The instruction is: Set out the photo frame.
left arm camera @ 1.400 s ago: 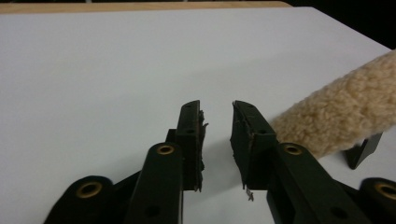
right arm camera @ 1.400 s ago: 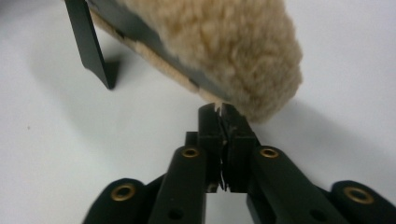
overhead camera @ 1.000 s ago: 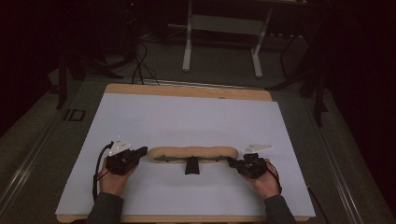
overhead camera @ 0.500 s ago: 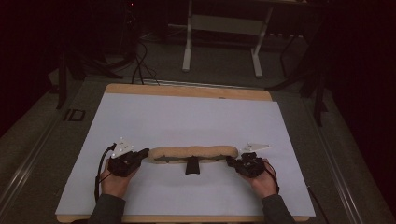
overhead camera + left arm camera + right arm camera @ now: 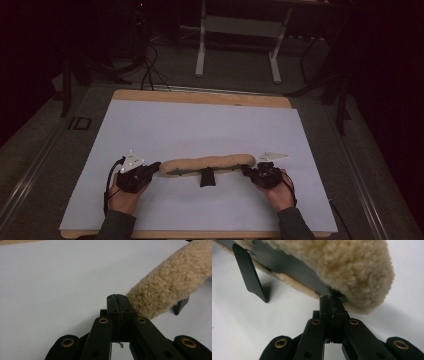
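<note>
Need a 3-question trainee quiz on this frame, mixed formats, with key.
1. True or false: both tongs, left and right, are shut.
2. Which end of the fleece pad does each pair of tongs meet? A) both at one end B) one at each end C) both at the middle
3. Fill in: a black ____ hangs below the pad's middle, over the white sheet.

Key: 1 true; 2 B; 3 strap

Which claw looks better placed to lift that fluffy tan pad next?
Probably the right claw: its shut tips pinch the dark edge under the fluffy pad. The left claw is shut too, but its tips sit beside the fleece, and no grip shows.
</note>
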Available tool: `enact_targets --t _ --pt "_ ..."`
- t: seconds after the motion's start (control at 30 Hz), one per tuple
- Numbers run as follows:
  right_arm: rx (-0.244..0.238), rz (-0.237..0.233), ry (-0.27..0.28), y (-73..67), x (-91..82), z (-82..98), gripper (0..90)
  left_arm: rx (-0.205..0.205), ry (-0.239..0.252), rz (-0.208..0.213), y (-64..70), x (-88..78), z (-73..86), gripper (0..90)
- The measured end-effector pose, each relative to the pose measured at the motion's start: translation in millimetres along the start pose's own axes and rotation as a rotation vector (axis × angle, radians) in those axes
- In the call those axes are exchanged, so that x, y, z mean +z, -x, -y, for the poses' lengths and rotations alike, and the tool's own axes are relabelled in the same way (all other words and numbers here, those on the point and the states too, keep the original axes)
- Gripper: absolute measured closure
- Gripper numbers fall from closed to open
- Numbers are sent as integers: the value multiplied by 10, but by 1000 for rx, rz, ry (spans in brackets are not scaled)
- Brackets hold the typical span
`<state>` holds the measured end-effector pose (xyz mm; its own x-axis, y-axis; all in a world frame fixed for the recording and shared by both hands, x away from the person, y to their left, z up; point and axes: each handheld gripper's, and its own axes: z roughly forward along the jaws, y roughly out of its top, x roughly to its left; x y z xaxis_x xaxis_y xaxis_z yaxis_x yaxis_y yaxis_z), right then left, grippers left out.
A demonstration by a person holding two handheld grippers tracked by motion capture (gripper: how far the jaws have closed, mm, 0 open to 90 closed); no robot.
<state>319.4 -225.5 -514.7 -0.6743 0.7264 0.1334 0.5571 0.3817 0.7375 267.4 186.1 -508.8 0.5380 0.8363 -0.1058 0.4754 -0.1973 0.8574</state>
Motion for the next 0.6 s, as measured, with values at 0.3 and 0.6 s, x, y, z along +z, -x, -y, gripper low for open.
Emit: enact_targets --t 0.3,0.6 --pt "2 2 26 -19 -10 -18 899 12 -5 -4 74 -34 13 900" --pt "2 7 37 -54 3 -36 899 6 -5 3 109 -39 24 900"
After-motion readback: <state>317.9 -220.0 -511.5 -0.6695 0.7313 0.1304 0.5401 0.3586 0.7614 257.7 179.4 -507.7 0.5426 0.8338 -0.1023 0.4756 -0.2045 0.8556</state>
